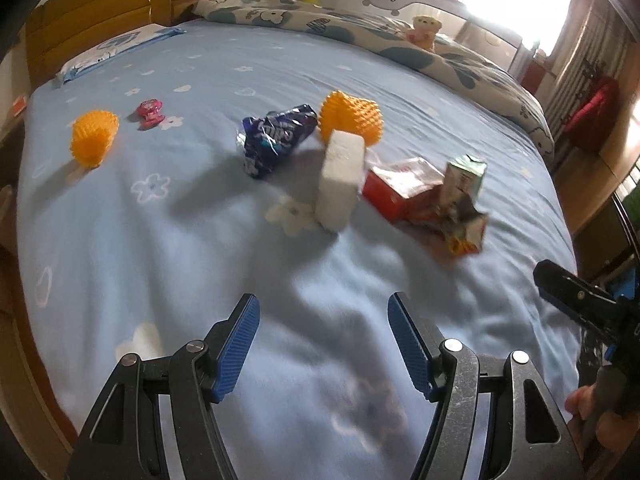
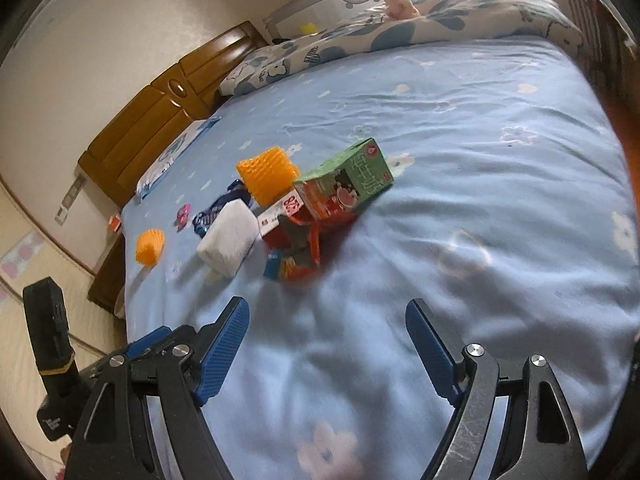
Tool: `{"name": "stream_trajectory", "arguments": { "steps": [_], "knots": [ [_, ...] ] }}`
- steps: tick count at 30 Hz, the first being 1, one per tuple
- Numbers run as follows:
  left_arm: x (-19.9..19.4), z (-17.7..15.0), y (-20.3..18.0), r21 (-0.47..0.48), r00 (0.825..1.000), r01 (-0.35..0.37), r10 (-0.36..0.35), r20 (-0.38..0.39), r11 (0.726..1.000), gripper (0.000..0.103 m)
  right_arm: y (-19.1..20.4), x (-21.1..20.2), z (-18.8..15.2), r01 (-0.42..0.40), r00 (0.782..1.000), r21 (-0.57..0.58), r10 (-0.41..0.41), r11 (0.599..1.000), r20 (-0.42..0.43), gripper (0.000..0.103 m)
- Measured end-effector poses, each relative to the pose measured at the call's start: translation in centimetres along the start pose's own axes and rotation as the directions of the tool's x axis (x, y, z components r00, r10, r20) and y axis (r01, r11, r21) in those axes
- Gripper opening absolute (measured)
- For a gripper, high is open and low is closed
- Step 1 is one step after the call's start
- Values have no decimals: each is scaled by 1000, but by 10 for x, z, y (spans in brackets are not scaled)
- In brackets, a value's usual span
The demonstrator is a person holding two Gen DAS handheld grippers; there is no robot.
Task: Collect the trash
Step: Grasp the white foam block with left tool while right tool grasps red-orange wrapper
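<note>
I have both grippers over the near edge of the bed (image 1: 200, 240), pointing down and across the blue flowered sheet. The left gripper (image 1: 323, 344) has its blue pads spread apart with nothing between them, only bare sheet below. The right gripper (image 2: 327, 344) is spread wider still and also holds nothing; I see one of its fingers at the right edge of the left wrist view.

The trash lies in a loose cluster about the middle of the bed, well clear of both claws. A white block (image 1: 340, 180) stands nearest me, and just behind it sits a spiky orange ball (image 1: 352, 118). On the headboard side of the block lies a crumpled dark blue wrapper (image 1: 276, 138). On the other side lies a red carton (image 1: 400, 190), with a green-topped drink carton (image 2: 352, 178) leaning against it and torn orange packaging (image 2: 302, 258) spilling toward the near edge. A second orange ball (image 1: 94, 136) rests apart, toward the headboard end, with a small pink item (image 1: 150, 114) beyond it.

A folded patterned quilt (image 1: 360, 28) runs along the far edge of the bed, and a small plush bear (image 1: 424, 32) sits on it. The wooden headboard (image 2: 160, 128) closes off that end.
</note>
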State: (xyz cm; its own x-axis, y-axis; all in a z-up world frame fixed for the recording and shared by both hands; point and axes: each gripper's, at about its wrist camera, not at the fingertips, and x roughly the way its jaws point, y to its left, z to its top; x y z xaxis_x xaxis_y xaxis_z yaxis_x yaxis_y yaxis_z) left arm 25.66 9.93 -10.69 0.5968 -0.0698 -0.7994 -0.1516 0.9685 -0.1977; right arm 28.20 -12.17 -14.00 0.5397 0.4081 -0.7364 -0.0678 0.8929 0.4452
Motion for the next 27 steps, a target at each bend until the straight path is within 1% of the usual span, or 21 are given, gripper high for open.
{"name": "stream_trajectory", "arguments": {
  "steps": [5,8,9,11,13,14,15,16,17,18,19,21,27],
  "knots": [
    [23,18,8,-28,1000,21,-20,11,999,66,6,24,8,30,999,-12,-30,999,-17,81],
    [38,29,7,-24,1000,19,-19,12,1000,66,6,36,14,19,1000,0,-19,1000,-24,80],
    [43,32,7,-21,1000,14,-13,12,1000,66,6,39,17,18,1000,3,-18,1000,-25,78],
    [54,38,6,-18,1000,7,-7,7,1000,66,7,47,22,33,999,0,-33,999,-24,69],
    [66,44,6,-15,1000,-3,3,5,1000,66,7,56,26,38,999,3,-38,999,-36,51],
    [74,48,6,-12,1000,-11,11,6,1000,66,6,60,28,34,998,10,-34,999,-46,47],
    [77,50,5,-9,1000,-14,14,4,1000,65,4,64,29,30,998,18,-29,999,-53,38],
    [82,52,5,-5,1000,-16,16,3,1000,60,3,68,29,28,998,24,-27,999,-58,24],
    [84,54,4,0,1000,-12,12,9,1000,52,3,71,30,24,998,26,-23,999,-64,16],
    [87,55,3,7,1000,2,-2,9,1000,30,3,72,30,17,998,26,-15,1000,-65,6],
    [89,56,2,13,1000,25,-25,0,1000,24,3,70,29,11,998,22,-10,1000,-59,6],
    [85,53,-1,32,1000,10,-11,22,999,23,5,63,27,2,999,7,-2,1000,-41,4],
    [62,32,-9,50,998,35,-37,47,998,21,0,30,15,-24,1000,5,24,1000,-9,2]
  ]
}}
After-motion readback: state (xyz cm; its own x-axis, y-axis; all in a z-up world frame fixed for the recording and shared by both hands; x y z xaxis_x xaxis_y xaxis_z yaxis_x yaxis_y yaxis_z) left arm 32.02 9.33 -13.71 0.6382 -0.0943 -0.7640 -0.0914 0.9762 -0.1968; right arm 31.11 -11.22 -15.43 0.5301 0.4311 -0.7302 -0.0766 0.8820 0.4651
